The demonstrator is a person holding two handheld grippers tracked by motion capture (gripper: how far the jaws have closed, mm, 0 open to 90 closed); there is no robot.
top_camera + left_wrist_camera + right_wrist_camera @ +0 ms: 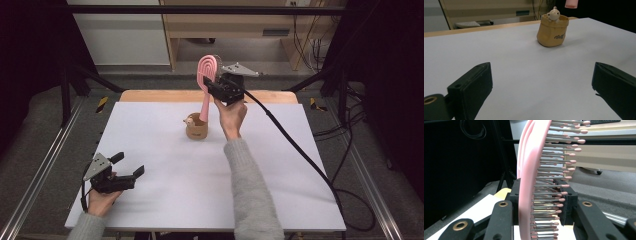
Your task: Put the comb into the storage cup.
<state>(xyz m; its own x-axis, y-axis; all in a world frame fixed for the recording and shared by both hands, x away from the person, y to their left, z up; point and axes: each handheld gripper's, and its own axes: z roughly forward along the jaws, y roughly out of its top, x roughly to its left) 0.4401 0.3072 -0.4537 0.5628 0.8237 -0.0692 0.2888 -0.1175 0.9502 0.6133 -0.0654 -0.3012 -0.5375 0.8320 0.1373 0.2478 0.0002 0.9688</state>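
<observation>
Dark curtains and a grey floor are framing the white surface [165,200] where all this is happening. Up at the far end, the right tool [212,85] is pinching the head of a pink plastic hairbrush with metal bristles [206,75], holding it upright with its handle reaching down into a small tan pouch-shaped cup with a little bear figure on its rim [196,128]. From where I'm standing, the job looks most of the way through: the brush is standing over or in the cup, but the jaws are not yet letting go, so seating it and releasing are what is left. The left tool [131,165] is resting near the front left corner, jaws spread with nothing between them, well apart from the cup.

The right gripper view is showing the bristles [564,186] pressed against one pad, which the high view cannot resolve. The left gripper view is giving the cup's printed side [559,37] and the bear's face, with the handle's pink end hanging just above the rim, apparently not yet down inside.
</observation>
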